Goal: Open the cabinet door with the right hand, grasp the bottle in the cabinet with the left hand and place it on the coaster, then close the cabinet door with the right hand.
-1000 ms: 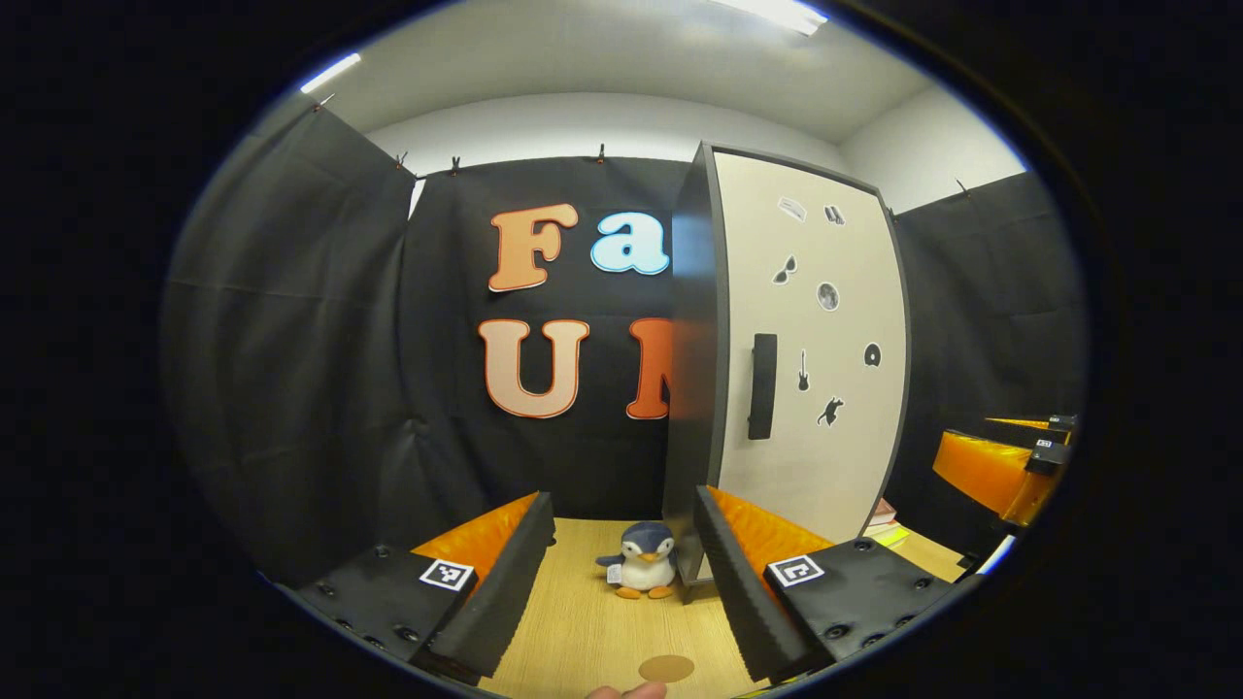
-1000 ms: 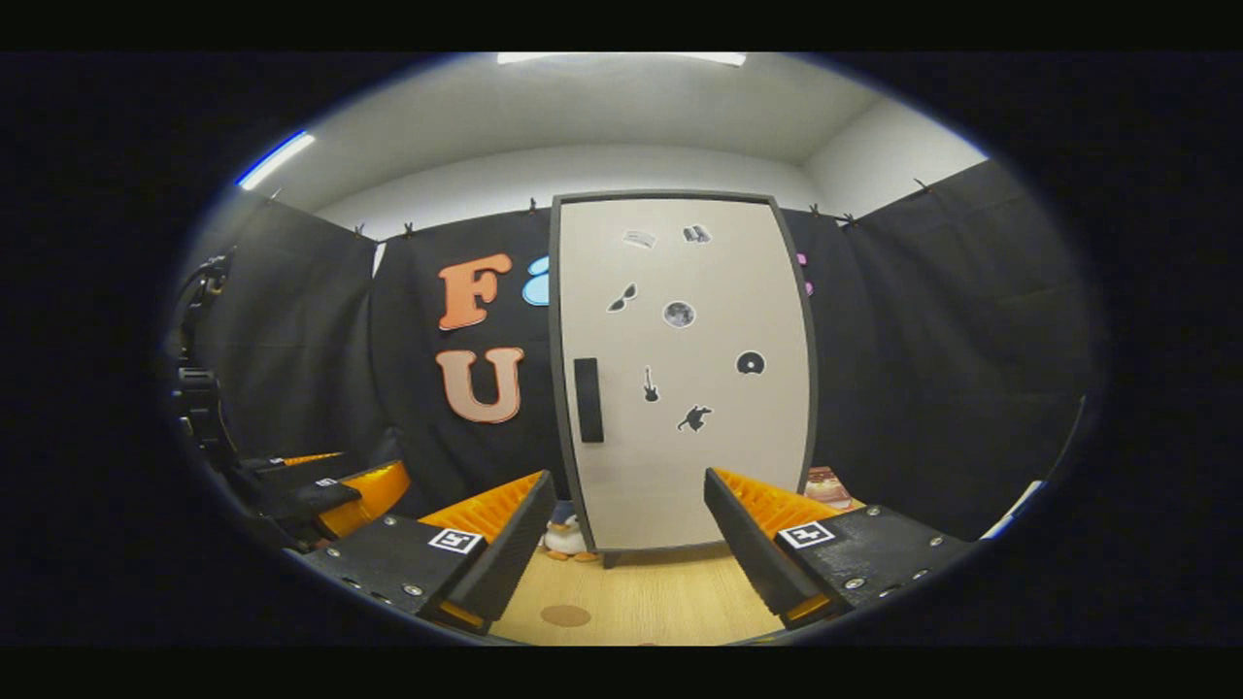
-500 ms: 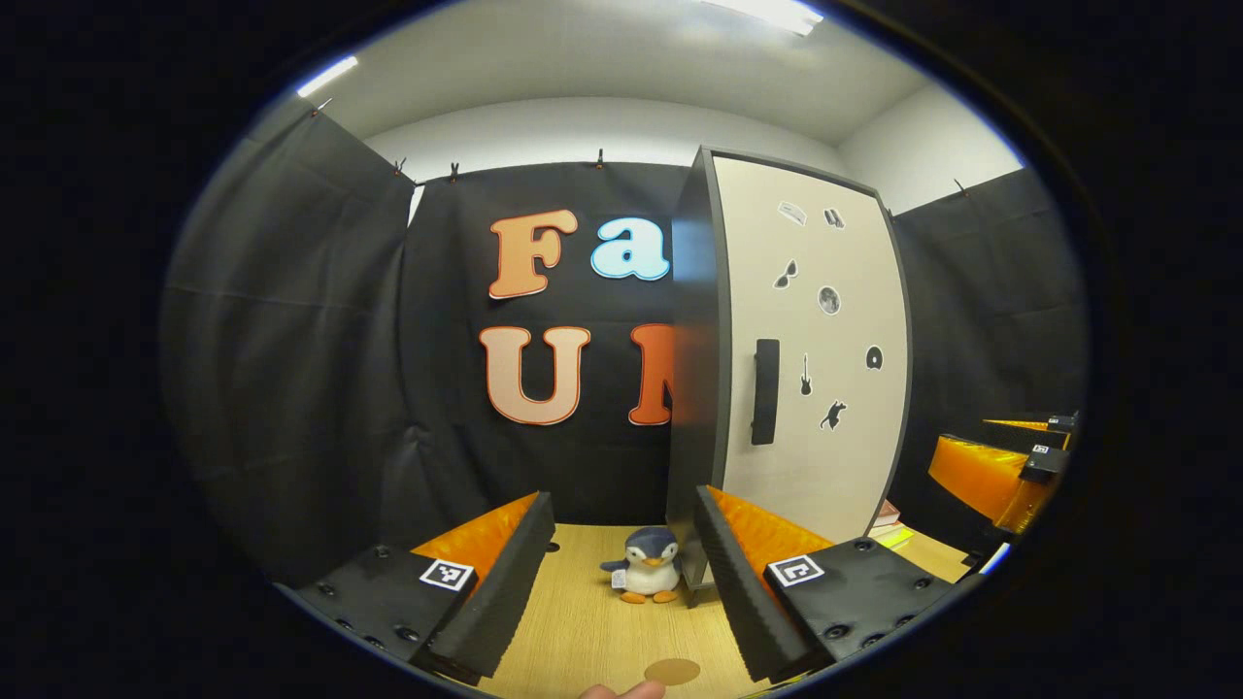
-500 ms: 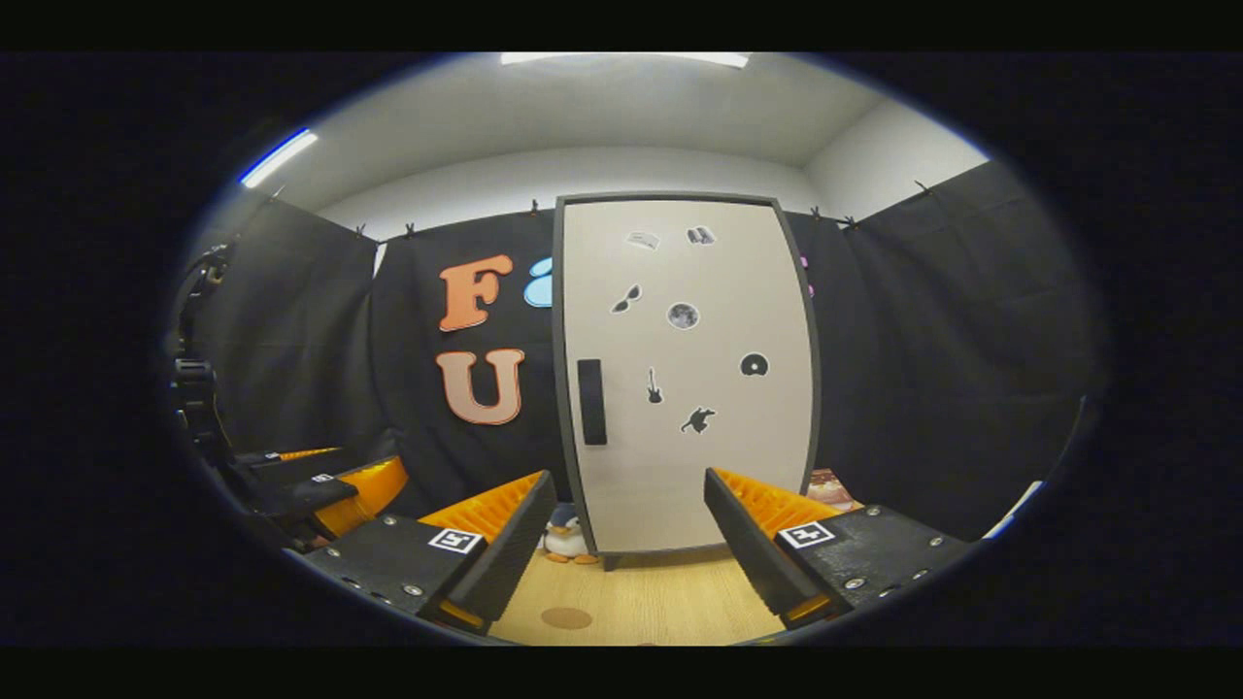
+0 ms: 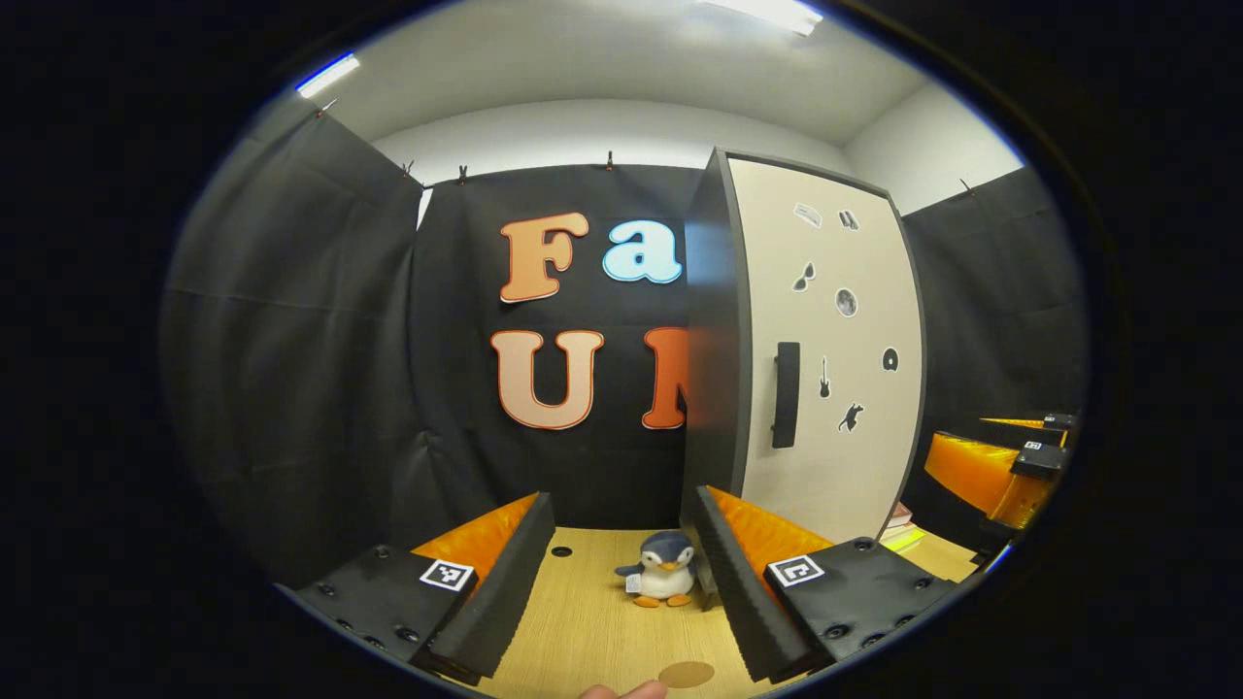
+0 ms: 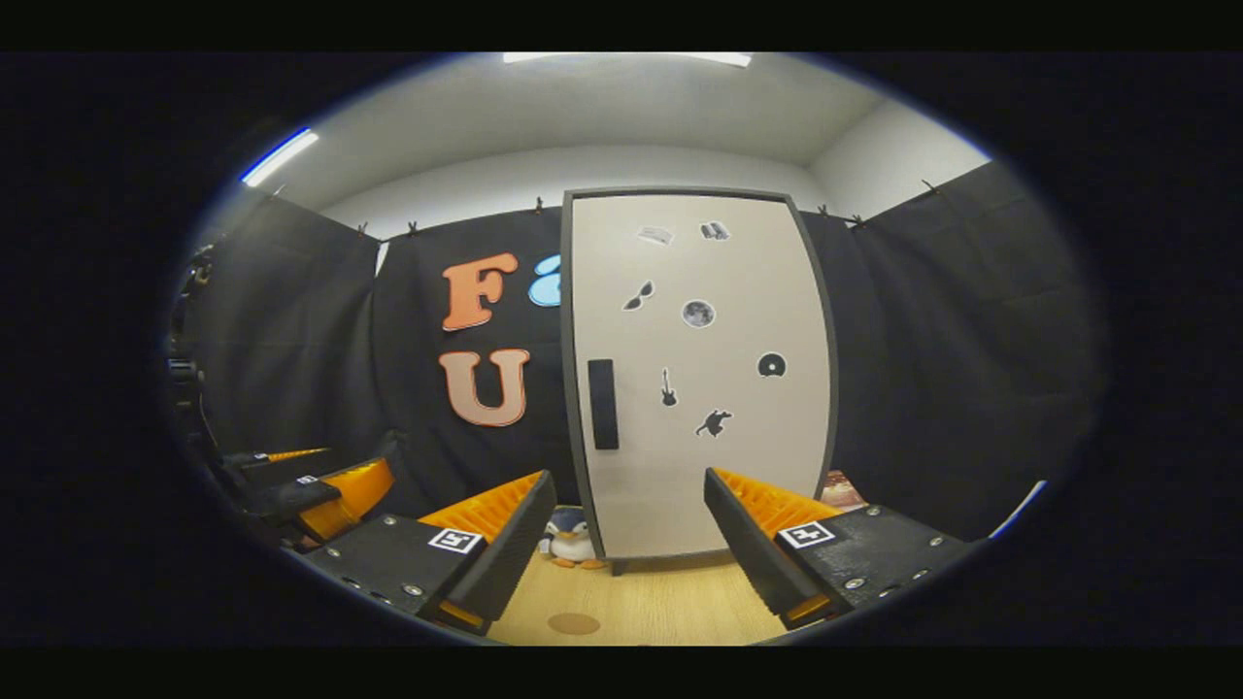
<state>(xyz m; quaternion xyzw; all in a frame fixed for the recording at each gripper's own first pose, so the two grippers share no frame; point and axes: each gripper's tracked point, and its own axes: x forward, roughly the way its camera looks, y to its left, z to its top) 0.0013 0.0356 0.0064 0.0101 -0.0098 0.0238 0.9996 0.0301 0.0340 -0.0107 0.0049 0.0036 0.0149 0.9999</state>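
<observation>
The tall cabinet stands at the back of the wooden table with its cream door shut, so its inside is hidden. A dark vertical handle sits on the door's left side; in the left gripper view the handle is right of centre. A round brown coaster lies on the table near me, and the coaster is left of the door's front. My right gripper is open, facing the door from a distance. My left gripper is open and holds nothing.
A small penguin plush stands by the cabinet's left front corner. Books lie to the right of the cabinet. The other gripper hovers at the far right of the left gripper view. Black cloth walls enclose the table.
Both views have drifted a little, so the cabinet sits slightly farther right and looks a bit larger. The door stays shut and both grippers stay open.
</observation>
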